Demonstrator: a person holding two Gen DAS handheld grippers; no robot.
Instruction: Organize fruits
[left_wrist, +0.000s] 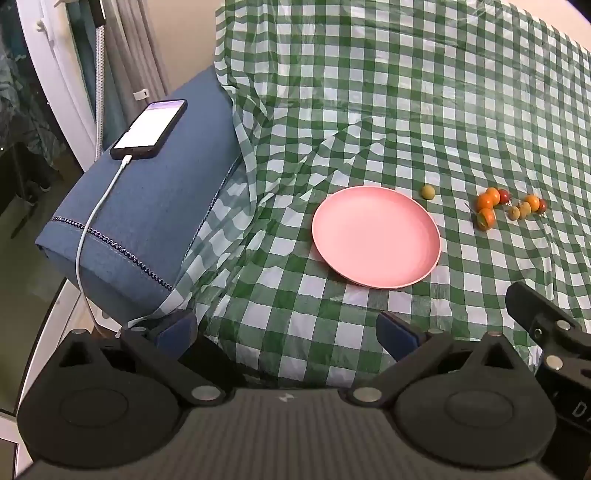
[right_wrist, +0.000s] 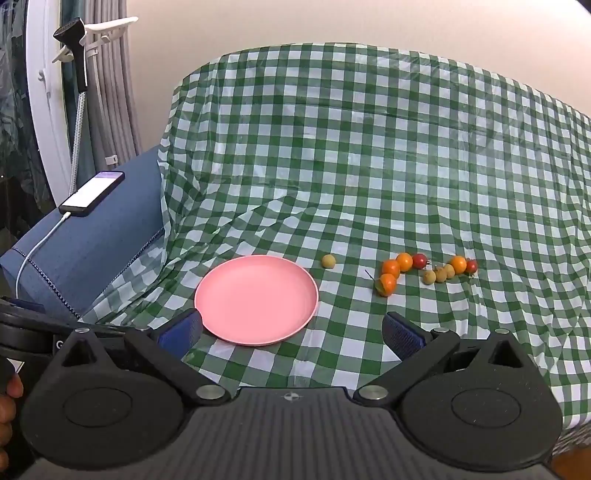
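An empty pink plate (left_wrist: 376, 236) (right_wrist: 256, 299) lies on the green checked cloth. One yellow-green fruit (left_wrist: 428, 192) (right_wrist: 328, 261) sits alone just right of the plate's far rim. Farther right lies a cluster of several small fruits: orange ones (left_wrist: 485, 218) (right_wrist: 387, 284), red ones (left_wrist: 504, 195) (right_wrist: 419, 260) and tan ones (left_wrist: 514, 213) (right_wrist: 429, 277). My left gripper (left_wrist: 288, 332) hangs open and empty in front of the plate. Wide apart, the fingers of my right gripper (right_wrist: 291, 328) frame the plate's near rim with nothing held between them.
A blue cushion (left_wrist: 147, 221) (right_wrist: 92, 236) at the left carries a phone (left_wrist: 149, 129) (right_wrist: 92, 192) on a white charging cable. The cloth (right_wrist: 369, 166) rises in folds behind the plate. The other gripper's black body (left_wrist: 554, 332) shows at right; a hand (right_wrist: 7, 406) appears lower left.
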